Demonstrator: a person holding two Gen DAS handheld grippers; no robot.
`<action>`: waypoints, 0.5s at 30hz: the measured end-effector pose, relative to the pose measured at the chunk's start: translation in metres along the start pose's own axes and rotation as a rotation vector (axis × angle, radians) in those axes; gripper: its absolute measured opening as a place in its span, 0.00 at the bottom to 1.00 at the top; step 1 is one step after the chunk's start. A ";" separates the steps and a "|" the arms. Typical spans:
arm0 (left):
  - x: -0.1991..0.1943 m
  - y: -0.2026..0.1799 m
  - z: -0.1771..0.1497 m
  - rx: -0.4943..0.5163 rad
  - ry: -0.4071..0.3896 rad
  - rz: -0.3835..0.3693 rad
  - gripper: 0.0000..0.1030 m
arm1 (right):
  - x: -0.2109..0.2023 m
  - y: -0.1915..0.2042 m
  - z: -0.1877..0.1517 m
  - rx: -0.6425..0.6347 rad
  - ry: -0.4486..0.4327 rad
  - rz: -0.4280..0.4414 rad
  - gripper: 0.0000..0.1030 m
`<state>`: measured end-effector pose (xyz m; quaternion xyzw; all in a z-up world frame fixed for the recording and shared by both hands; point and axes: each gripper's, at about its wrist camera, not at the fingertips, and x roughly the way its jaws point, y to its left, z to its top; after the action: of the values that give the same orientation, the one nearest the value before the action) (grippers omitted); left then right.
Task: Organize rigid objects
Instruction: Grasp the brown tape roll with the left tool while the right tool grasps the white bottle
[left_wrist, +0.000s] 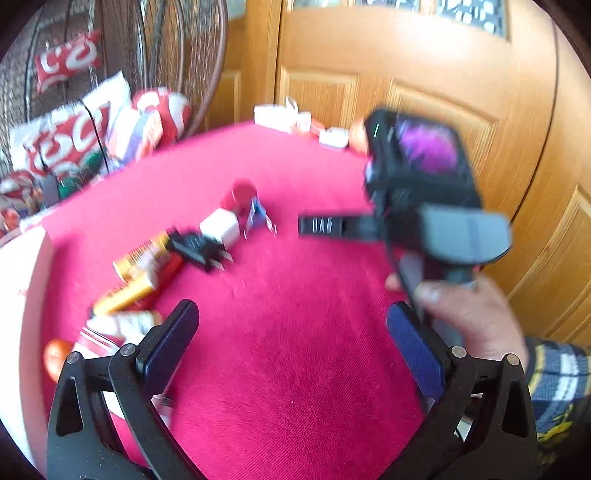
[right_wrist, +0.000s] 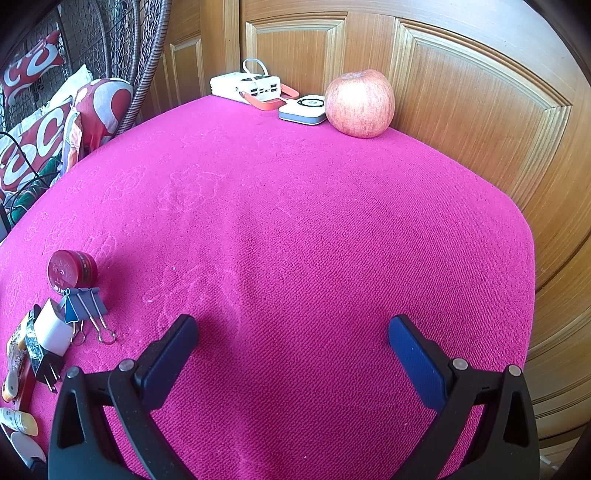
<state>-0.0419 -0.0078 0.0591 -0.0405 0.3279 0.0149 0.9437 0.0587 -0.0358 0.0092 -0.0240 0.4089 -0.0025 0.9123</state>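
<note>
Clutter of chargers (right_wrist: 51, 332) and binder clips (right_wrist: 86, 306) lies left of the wide-open, empty right hand-held gripper (right_wrist: 291, 343).

A pink cloth (right_wrist: 295, 229) covered the table. Wooden panelled doors (right_wrist: 461, 103) stood behind it; patterned red-and-white cushions (right_wrist: 40, 144) lay at left.
</note>
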 end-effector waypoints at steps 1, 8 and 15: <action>-0.011 0.001 0.004 -0.001 -0.029 0.013 1.00 | 0.000 0.000 0.000 0.000 0.000 0.000 1.00; -0.086 0.046 -0.006 -0.136 -0.166 0.069 1.00 | 0.000 0.000 0.000 0.000 0.000 0.000 1.00; -0.134 0.113 -0.065 -0.313 -0.126 0.242 1.00 | 0.000 0.001 0.000 0.000 0.000 0.000 1.00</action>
<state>-0.1931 0.0991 0.0835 -0.1460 0.2643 0.1817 0.9359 0.0585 -0.0352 0.0091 -0.0238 0.4089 -0.0023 0.9123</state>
